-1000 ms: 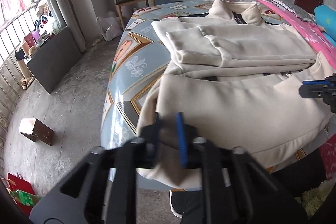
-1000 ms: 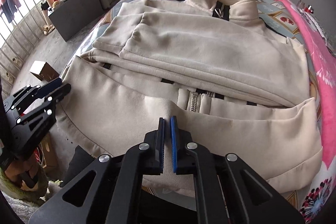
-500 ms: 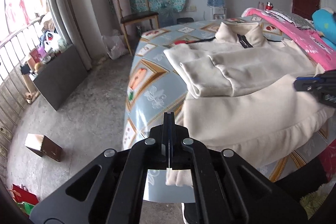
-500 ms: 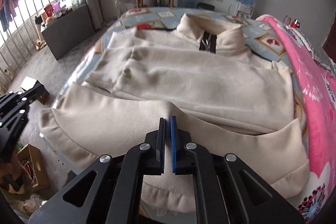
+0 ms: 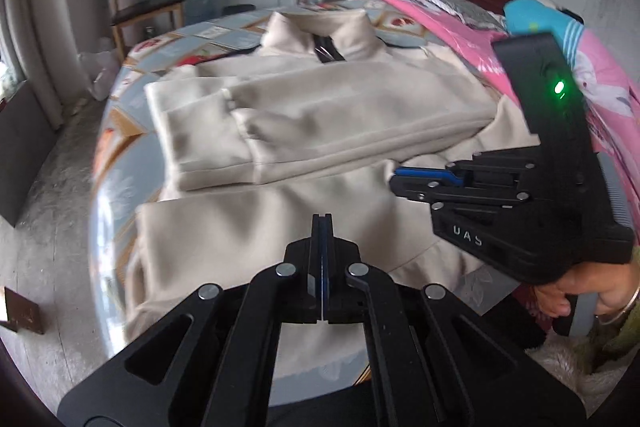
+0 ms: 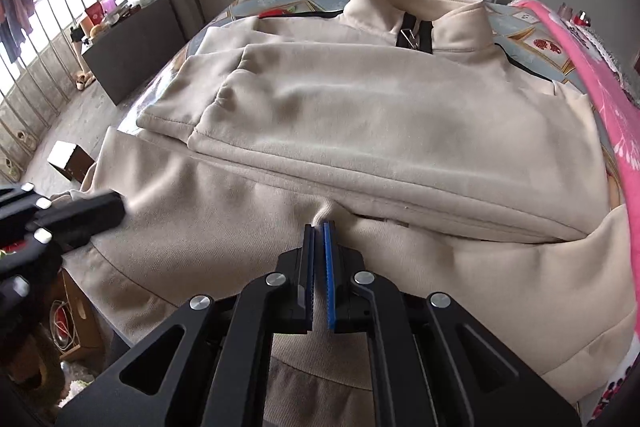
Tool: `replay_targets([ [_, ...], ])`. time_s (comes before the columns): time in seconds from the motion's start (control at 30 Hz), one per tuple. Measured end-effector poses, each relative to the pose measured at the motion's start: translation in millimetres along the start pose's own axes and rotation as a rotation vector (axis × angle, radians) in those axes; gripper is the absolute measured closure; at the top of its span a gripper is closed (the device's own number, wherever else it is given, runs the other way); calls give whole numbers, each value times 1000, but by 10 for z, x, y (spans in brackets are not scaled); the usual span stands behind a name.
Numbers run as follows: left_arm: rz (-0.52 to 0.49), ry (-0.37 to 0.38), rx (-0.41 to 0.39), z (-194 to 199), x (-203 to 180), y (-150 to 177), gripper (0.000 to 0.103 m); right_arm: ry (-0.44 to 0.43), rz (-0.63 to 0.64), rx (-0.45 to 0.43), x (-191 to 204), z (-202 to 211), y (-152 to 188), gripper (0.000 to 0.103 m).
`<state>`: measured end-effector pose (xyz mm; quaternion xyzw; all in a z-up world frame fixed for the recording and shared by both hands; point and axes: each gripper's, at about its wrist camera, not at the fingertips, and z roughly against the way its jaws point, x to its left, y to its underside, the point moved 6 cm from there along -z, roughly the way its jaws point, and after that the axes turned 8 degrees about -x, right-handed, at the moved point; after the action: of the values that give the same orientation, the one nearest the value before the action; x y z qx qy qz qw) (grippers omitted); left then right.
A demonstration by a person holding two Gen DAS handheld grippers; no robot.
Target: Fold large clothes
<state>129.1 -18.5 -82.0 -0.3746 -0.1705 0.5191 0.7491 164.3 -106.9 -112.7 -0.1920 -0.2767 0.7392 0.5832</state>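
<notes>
The left gripper (image 5: pixel 322 223) points forward and slightly down, its two fingers pressed flat together with no gap showing between the pads. The right gripper (image 6: pixel 319 233) is also aimed forward and down, its fingers nearly closed, with a narrow slit between the black pad and the blue pad (image 6: pixel 329 267) and a small ridge of cloth pinched at the tips. In the left wrist view the right gripper reaches in sideways from the right, held at its grip by the person's right hand (image 5: pixel 576 291).
</notes>
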Motion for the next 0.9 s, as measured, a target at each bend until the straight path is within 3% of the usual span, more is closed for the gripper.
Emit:
replay_targets([
  [0.1, -8, -27, 76, -291, -86, 110, 103, -83, -78, 18, -109, 36, -8, 96],
  [0.17, -4, -52, 77, -342, -98, 141, 103, -117, -159, -1, -311, 188, -44, 86],
  [0.23, -3, -60, 83, -335, -97, 142, 103, -96, -211, -46, -575, 403, -89, 74],
  [0.27, 6, -60, 84, -335, -86, 146, 103, -72, -234, -70, -732, 517, -97, 68],
  [0.33, 31, -58, 85, -337, -62, 151, 103, 38, -243, -113, -1102, 775, -83, 65],
  [0.47, 46, -66, 90, -326, -49, 140, 103, 246, -161, -108, -1607, 927, 29, 55],
  [0.6, 31, -78, 89, -320, -62, 140, 102, 327, -86, -57, -1848, 708, 145, 55],
  [0.63, 27, -83, 88, -318, -67, 140, 102, 335, -71, -55, -1858, 663, 156, 62],
  [0.67, 22, -89, 87, -318, -72, 140, 102, 346, -55, -59, -1851, 627, 156, 84],
  [0.7, 18, -94, 86, -320, -75, 136, 102, 365, -42, -60, -1845, 603, 153, 94],
  [0.9, 1, -119, 91, -329, -88, 119, 103, 368, -132, -286, -1855, 1127, -103, 98],
])
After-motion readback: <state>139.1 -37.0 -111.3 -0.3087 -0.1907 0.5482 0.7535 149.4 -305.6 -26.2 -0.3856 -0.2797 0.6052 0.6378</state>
